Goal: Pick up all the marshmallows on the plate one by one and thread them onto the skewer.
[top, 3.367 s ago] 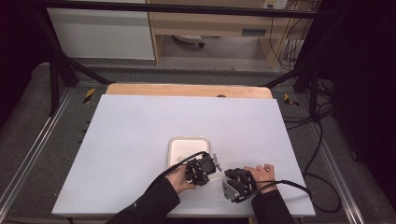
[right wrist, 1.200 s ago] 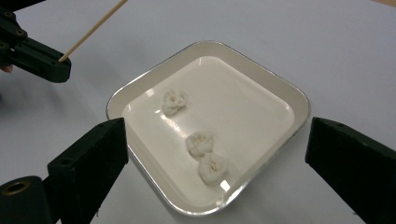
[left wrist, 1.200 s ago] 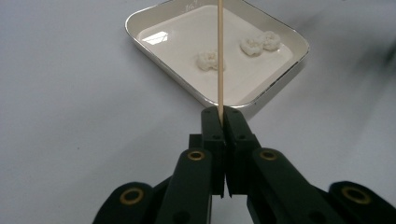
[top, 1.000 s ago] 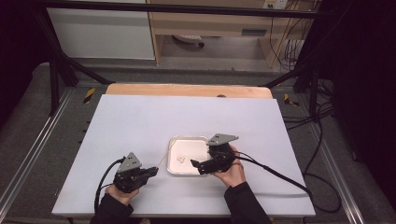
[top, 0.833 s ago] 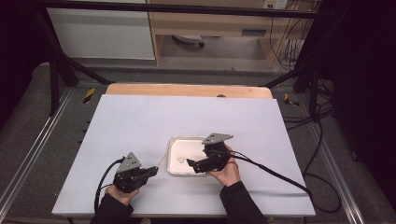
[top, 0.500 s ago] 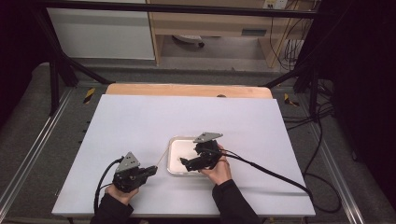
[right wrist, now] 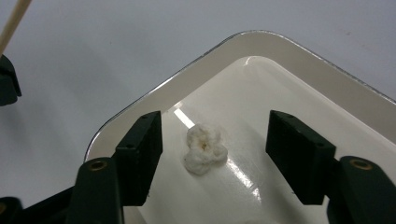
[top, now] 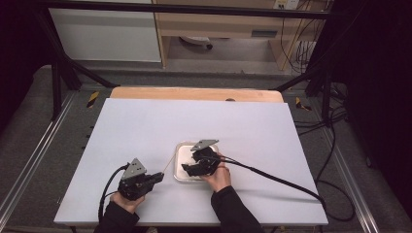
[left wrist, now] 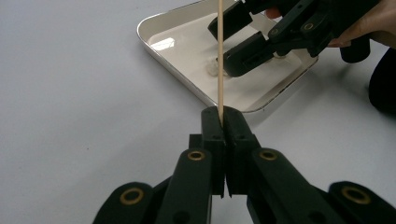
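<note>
The right gripper (right wrist: 212, 154) is hovering low inside the white tray (right wrist: 154, 93), its jaws closing in on either side of a small piece of popcorn (right wrist: 204, 149) but not yet touching it, so nothing is being gripped there. The popcorn is sitting on the tray floor, toward the tray's left side in the high view, squarely between those two pads. Over on the left, the left gripper (left wrist: 223, 116) is resting on the table just beside the tray, clamped tight on a thin wooden skewer (left wrist: 219, 56) that is pointing out over the tray toward the popcorn. The danger here looks plain: the piece is light and crumbly, so a hard squeeze could be crushing it, and an off-centre pinch could be flicking it across the slick tray floor. The skewer tip is also hanging near the right gripper, so a careless lift could be knocking into it.
</note>
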`<act>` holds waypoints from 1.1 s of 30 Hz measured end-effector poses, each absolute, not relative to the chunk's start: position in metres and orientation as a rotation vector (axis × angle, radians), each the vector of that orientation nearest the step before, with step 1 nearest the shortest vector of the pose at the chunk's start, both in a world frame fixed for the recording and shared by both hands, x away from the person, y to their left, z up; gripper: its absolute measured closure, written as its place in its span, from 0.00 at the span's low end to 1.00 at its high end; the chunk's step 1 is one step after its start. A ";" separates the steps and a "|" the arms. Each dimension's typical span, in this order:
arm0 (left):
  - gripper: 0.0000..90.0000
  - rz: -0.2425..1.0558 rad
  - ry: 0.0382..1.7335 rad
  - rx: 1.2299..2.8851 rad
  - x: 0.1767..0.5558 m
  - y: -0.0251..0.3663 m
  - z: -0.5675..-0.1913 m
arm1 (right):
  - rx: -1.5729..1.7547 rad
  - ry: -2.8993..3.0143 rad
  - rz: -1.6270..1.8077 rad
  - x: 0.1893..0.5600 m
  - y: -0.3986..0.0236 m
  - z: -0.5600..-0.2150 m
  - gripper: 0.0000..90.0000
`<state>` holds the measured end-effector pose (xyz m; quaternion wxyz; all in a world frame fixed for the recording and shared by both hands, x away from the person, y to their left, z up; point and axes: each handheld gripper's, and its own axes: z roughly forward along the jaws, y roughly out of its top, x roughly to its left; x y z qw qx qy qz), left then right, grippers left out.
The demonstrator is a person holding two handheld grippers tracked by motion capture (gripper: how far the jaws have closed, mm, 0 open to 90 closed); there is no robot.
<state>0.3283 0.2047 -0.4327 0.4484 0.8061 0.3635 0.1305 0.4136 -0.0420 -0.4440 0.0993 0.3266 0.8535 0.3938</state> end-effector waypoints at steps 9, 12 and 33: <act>0.98 0.329 0.915 1.982 0.327 0.203 -0.433 | 0.823 2.558 1.117 0.411 -0.040 -0.450 0.59; 0.98 0.332 0.918 1.983 0.327 0.203 -0.433 | 0.796 2.548 1.105 0.409 -0.040 -0.451 0.65; 0.98 0.352 0.885 1.957 0.320 0.199 -0.430 | 0.997 2.517 1.414 0.410 -0.068 -0.408 0.76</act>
